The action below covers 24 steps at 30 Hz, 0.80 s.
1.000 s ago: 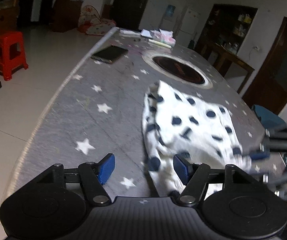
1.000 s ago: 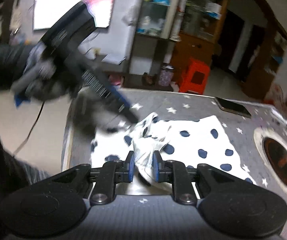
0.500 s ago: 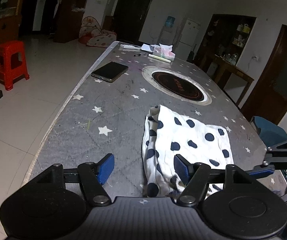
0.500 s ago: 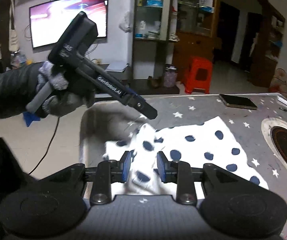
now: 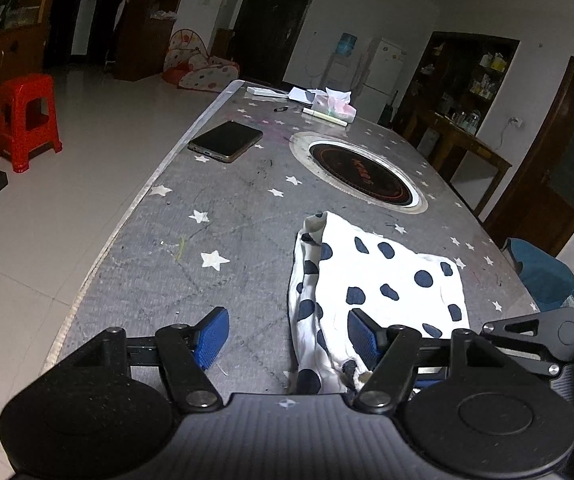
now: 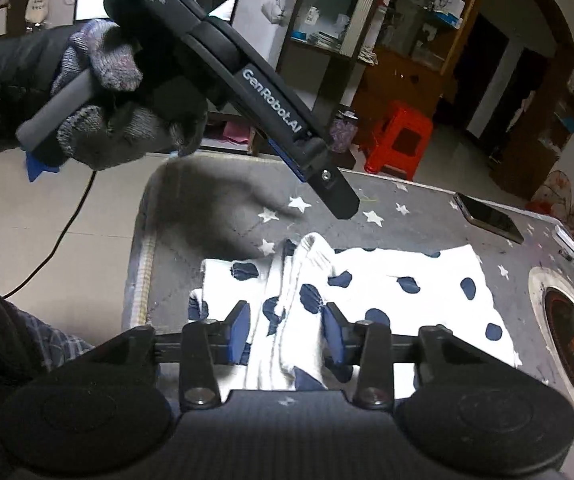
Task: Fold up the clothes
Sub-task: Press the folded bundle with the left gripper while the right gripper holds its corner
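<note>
The right gripper [image 6: 287, 334] has let go of the polka-dot garment [image 5: 387, 276] and, like the left gripper [image 5: 287, 338], stands wide, leaving it partly folded near the surface's [image 5: 227, 216] near edge, one bunched strip unsmoothed.

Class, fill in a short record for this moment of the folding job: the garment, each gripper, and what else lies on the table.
garment: white cloth with dark spots, lying partly folded on the table
left gripper: open, holding nothing, above the cloth's near edge
right gripper: open, fingers either side of a bunched ridge of cloth
other items: phone, round hob
</note>
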Tool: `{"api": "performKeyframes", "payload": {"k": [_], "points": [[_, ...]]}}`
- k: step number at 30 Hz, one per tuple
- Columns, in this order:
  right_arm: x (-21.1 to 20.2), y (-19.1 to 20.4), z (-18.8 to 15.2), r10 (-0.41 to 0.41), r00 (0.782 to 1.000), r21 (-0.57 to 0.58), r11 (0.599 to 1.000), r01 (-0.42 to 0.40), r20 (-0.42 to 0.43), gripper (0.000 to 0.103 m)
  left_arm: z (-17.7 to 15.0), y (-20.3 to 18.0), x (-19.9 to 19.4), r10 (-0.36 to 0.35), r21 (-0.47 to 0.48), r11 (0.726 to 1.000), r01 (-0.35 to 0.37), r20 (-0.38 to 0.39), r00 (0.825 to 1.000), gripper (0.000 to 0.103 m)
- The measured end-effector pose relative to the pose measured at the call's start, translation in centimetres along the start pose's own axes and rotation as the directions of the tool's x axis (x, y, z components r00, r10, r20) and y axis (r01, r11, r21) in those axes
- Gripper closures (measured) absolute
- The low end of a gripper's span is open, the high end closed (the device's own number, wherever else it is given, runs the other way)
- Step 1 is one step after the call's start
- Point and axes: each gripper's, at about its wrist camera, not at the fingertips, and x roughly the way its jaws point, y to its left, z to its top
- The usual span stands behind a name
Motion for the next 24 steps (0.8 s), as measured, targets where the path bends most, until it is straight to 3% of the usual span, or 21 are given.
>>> {"api": "performKeyframes", "payload": {"k": [4, 5, 7, 15, 19, 24], "points": [[0.3, -0.9, 0.1, 0.016, 1.0, 0.061, 0.998, -0.014, -0.025, 0.074, -0.1, 0.1, 0.0, -0.001, -0.005, 1.0, 0.001, 0.0, 1.0, 0.034], [0.2, -1.0, 0.1, 0.02, 1.0, 0.069, 0.997, -0.018, -0.023, 0.08, -0.1, 0.1, 0.0, -0.001, -0.006, 1.0, 0.001, 0.0, 1.0, 0.034], [-0.2, -1.3, 0.2, 0.025, 1.0, 0.084, 0.996, -0.024, -0.011, 0.084, -0.1, 0.2, 0.0, -0.001, -0.008, 1.0, 0.001, 0.0, 1.0, 0.034], [-3.8, -4.0, 0.8, 0.073, 0.992, 0.204, 0.975, -0.093, 0.104, 0.09, 0.2, 0.2, -0.3, 0.002, -0.009, 1.0, -0.002, 0.018, 1.0, 0.033], [-5.1, -3.1, 0.9, 0.093, 0.988, 0.149, 0.982, -0.112, 0.127, 0.09, 0.5, 0.0, -0.5, -0.005, -0.011, 1.0, 0.006, 0.03, 1.0, 0.033], [-3.0, -1.1, -0.2, 0.142, 0.987, 0.101, 0.984, -0.148, 0.071, 0.089, 0.7, -1.0, -0.6, -0.041, 0.002, 0.999, 0.041, 0.039, 0.998, 0.033]]}}
